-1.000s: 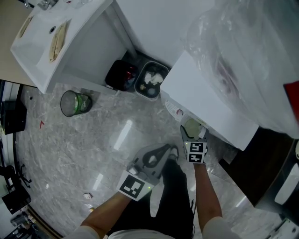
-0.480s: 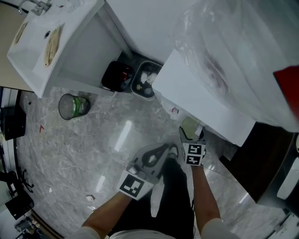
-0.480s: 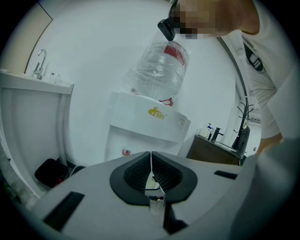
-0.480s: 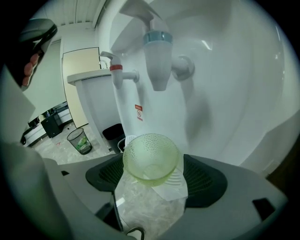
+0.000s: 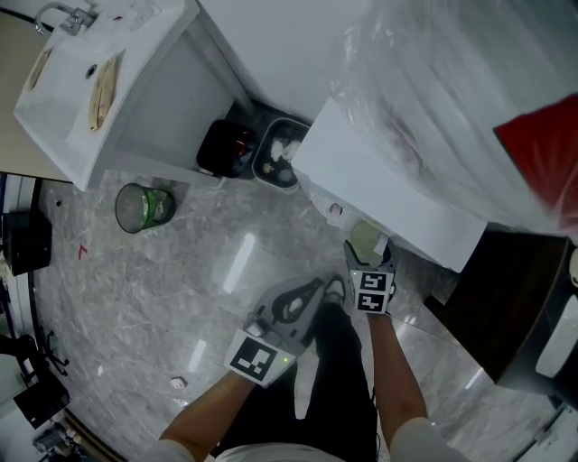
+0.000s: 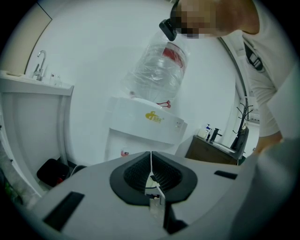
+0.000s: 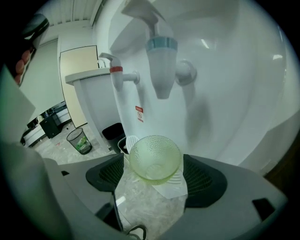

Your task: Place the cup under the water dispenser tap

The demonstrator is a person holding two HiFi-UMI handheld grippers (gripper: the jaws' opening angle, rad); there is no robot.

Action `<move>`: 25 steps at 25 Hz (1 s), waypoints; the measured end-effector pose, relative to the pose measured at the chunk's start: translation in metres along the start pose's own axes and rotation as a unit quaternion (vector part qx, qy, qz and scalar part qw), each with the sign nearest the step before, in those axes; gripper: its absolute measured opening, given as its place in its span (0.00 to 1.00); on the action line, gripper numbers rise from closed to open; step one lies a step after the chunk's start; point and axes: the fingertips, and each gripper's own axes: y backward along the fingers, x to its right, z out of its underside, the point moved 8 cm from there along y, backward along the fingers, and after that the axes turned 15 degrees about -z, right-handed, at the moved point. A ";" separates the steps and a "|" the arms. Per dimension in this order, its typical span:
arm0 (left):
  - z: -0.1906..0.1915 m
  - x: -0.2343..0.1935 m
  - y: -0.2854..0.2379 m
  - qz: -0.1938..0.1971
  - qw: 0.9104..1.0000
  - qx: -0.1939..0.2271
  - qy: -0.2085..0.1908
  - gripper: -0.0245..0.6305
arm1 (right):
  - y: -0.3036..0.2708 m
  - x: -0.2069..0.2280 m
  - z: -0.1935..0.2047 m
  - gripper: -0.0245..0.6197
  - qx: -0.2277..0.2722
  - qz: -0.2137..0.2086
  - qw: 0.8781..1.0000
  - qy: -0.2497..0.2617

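Gripping green cup w/ right tongs, below blue tap.

We stood on a grey marbled floor, glossy enough to carry pale streaks of overhead light; a plain white wall closed the far side; a white washbasin unit with a chrome faucet stood at the left; a green mesh wastebasket stood near its foot; a black bin and a grey bin sat side by side against the wall; a dark wooden cabinet stood at the right.
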 end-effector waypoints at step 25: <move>-0.205 0.106 0.126 0.024 1.000 -0.015 -0.012 0.06 | 0.378 -0.144 -0.255 0.13 0.191 -0.075 0.979 0.022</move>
